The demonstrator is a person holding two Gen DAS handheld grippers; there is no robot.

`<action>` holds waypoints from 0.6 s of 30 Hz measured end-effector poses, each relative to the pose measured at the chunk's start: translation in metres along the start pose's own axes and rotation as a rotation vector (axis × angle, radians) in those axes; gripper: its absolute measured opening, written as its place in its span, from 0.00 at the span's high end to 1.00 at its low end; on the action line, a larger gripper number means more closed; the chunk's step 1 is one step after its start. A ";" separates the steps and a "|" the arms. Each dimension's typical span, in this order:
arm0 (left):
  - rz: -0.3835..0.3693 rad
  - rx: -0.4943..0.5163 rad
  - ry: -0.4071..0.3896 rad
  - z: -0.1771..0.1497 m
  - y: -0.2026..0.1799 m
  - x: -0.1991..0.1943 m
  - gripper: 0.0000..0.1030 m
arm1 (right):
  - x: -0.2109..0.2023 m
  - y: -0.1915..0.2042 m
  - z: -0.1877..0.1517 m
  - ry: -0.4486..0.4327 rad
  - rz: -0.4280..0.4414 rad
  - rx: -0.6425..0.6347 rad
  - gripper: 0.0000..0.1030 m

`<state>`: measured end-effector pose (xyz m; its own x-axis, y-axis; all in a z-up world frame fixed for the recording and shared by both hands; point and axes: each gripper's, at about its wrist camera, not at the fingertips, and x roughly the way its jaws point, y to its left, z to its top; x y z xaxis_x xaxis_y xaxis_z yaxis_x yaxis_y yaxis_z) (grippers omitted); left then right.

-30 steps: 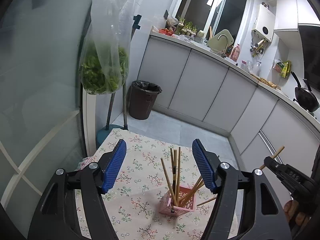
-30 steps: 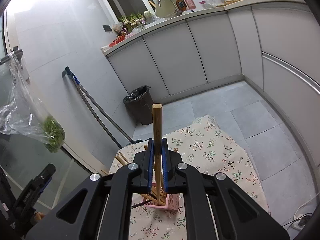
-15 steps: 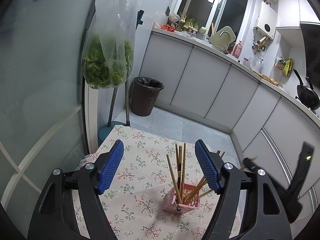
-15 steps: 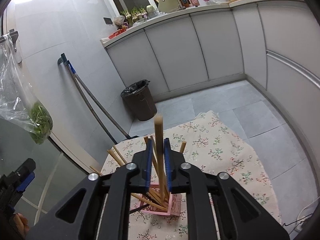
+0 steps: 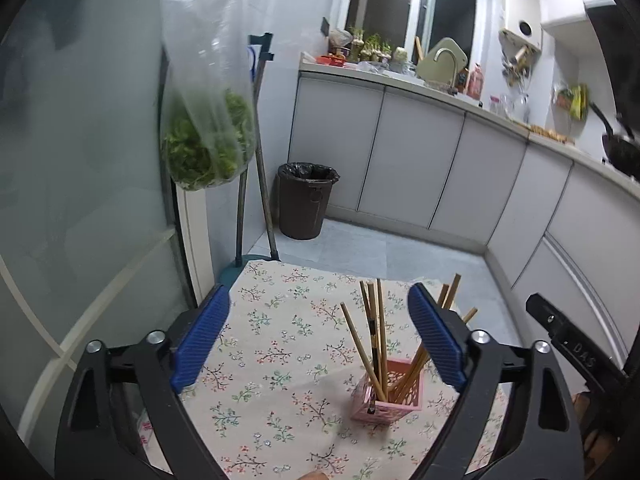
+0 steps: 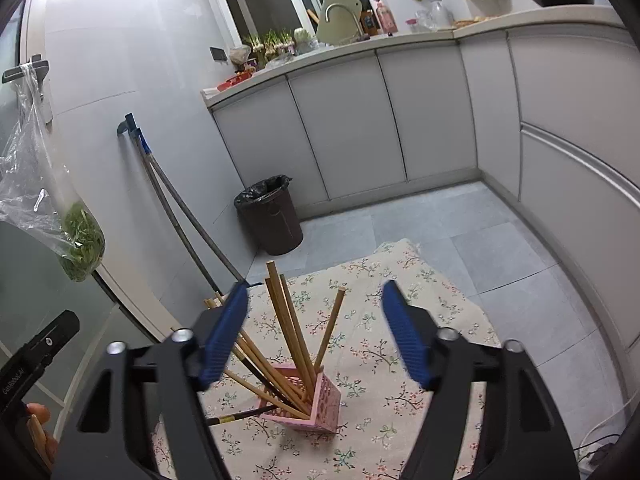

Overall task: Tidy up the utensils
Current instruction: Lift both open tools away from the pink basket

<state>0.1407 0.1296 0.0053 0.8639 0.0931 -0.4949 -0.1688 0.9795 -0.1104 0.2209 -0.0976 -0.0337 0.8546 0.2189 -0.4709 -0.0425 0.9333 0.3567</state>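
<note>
**A:** Looking along your right gripper [image 6: 312, 334], you have blue fingers [image 6: 404, 336] that have just been opening and now stand wide, with nothing pressed between them. The long wooden chopsticks [image 6: 288, 332] rise up through the gap without being touched, their feet down in the small pink latticed plastic holder [image 6: 316, 404].

**B:** And my left gripper [image 5: 318, 338]?

**A:** Its fingers have likewise just been spreading and are wide and empty. From that wrist, the pink holder sits at about five o'clock on the floral-print cloth over the tabletop [image 5: 280, 320], low between the fingers and nearer the right one.

**B:** How much have I got done?

**A:** Most of it, I'd judge. The sticks fan out of the holder in several directions, and one dark stick [image 6: 236, 416] leans out low toward eight o'clock in the right wrist view. No loose utensil shows on the bare cloth in either view.

**B:** So what's left?

**A:** At the lower left edge of the right wrist view your hand [image 6: 38, 424] seems to hold another pale stick beside the gripper handle; I can't be sure. If so, it still wants dropping in, and the leaning one could be stood straighter.
</note>
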 end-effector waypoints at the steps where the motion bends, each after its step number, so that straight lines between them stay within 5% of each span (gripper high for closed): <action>1: 0.001 0.003 -0.004 -0.001 -0.003 -0.002 0.07 | -0.002 -0.001 0.000 0.000 -0.006 -0.003 0.24; 4: 0.021 0.014 -0.032 -0.001 -0.011 -0.008 0.07 | -0.007 -0.003 0.000 0.004 -0.026 -0.008 0.15; 18: -0.024 -0.008 -0.044 -0.004 -0.028 -0.023 0.07 | -0.045 -0.006 -0.002 -0.033 -0.107 -0.059 0.07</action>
<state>0.1234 0.0995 0.0164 0.8880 0.0778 -0.4533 -0.1514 0.9801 -0.1284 0.1821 -0.1128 -0.0164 0.8723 0.1085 -0.4767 0.0202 0.9662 0.2568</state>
